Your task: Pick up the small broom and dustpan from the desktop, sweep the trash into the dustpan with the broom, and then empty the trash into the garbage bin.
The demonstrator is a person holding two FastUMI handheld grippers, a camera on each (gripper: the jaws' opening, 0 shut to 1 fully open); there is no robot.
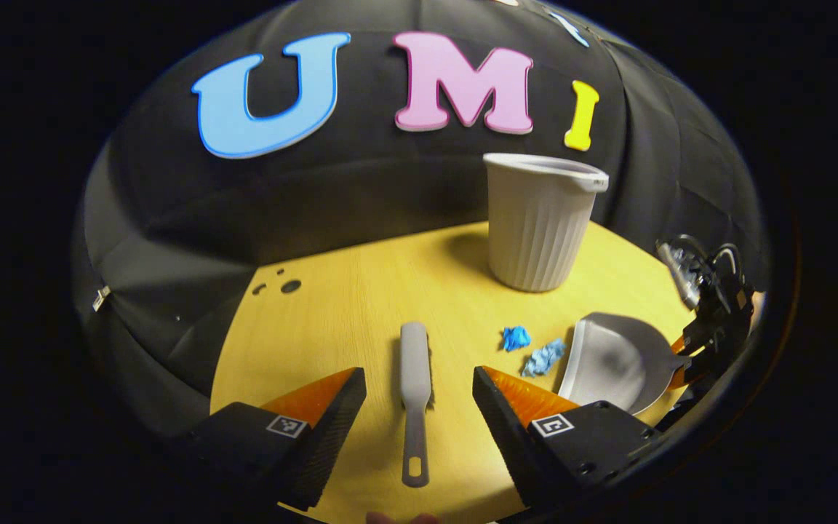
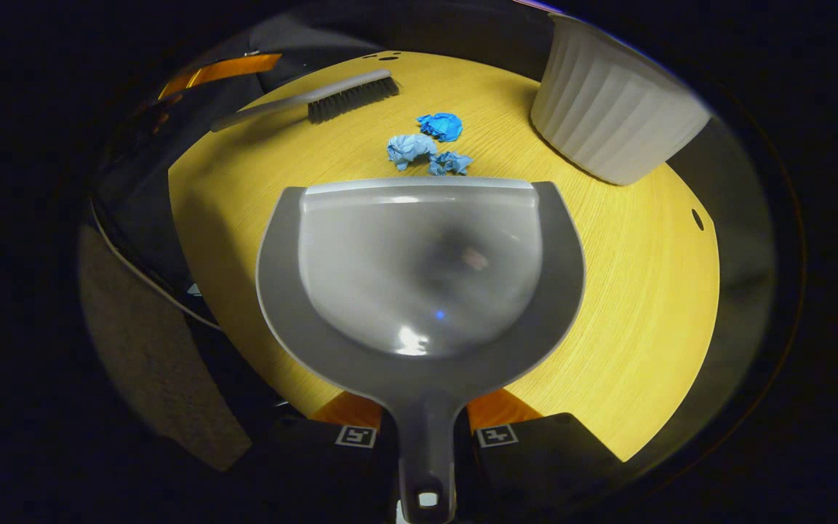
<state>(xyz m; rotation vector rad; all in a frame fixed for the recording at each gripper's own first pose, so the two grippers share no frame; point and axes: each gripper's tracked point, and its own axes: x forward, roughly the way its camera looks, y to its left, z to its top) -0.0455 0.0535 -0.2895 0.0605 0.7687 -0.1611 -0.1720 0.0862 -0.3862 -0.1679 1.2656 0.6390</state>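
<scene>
A grey small broom (image 1: 415, 371) lies flat on the yellow table (image 1: 346, 313), handle toward me, between the fingers of my left gripper (image 1: 417, 378). That gripper is open and does not touch the broom. My right gripper (image 2: 426, 426) is shut on the handle of the grey dustpan (image 2: 419, 269), whose front lip rests on the table. Three crumpled blue paper scraps (image 2: 412, 149) lie just past that lip. From the left gripper view the dustpan (image 1: 612, 360) sits at the right, with the right gripper (image 1: 684, 360) behind it and the scraps (image 1: 544, 356) beside it.
A white ribbed garbage bin (image 1: 539, 222) stands upright at the back of the table, beyond the scraps; in the right gripper view the bin (image 2: 608, 109) is at the upper right. The broom (image 2: 317, 102) lies far left there. Small holes (image 1: 289, 286) mark the tabletop's left edge.
</scene>
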